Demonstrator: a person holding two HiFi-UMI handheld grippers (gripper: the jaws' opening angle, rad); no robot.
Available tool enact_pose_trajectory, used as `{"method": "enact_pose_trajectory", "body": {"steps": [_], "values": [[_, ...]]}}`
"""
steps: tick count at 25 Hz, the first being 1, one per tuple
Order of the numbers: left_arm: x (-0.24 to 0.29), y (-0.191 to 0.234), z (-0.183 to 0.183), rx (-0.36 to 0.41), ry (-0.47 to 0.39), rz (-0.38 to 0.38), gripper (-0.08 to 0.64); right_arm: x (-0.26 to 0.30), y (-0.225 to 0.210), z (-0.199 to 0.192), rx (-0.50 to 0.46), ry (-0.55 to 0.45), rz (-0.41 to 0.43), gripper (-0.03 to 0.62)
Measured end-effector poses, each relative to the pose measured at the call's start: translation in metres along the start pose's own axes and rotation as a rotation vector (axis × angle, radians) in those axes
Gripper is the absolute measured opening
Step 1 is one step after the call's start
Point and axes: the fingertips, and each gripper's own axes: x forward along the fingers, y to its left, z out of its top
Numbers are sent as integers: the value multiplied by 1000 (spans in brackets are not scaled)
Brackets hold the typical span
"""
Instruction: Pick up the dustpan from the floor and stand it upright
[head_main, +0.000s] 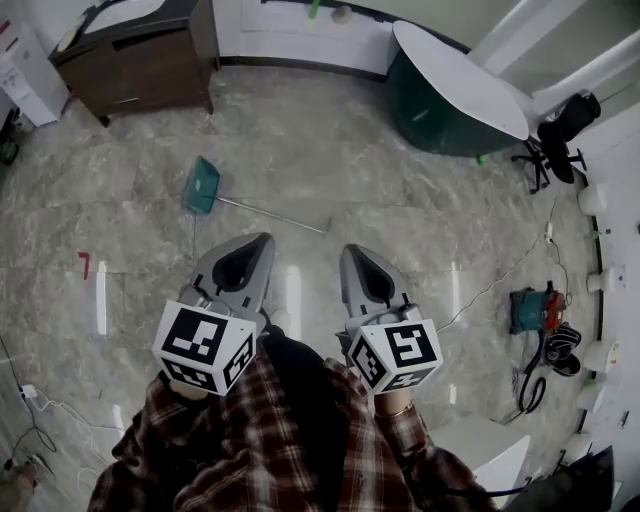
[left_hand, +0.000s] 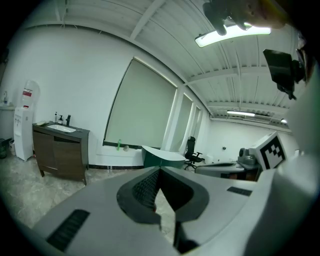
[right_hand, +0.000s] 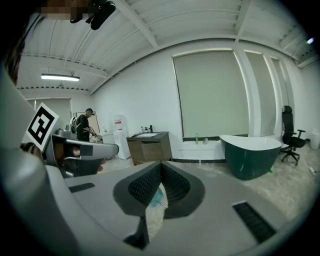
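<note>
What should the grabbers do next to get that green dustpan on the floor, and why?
Probably bring the right gripper forward and down toward the dustpan, letting the jaws open on the way. The dustpan lies flat on the floor, ahead of both grippers and touching neither. The right gripper and the left gripper are both shut and empty.

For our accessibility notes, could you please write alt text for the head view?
A teal, long-handled dustpan lies flat on the marble floor, just ahead of the left claw and right claw, both shut and empty. A dark cabinet and a green tub stand by the far wall.
</note>
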Motion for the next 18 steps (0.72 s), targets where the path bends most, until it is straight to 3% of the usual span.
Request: {"method": "enact_pose_trajectory", "body": {"steps": [9, 18], "values": [[70, 51, 11, -17, 30, 70, 1, 80, -30, 5, 30, 42, 76, 9], [191, 117, 62, 0, 29, 47, 2, 199, -97, 58, 13, 31, 68, 9]]}}
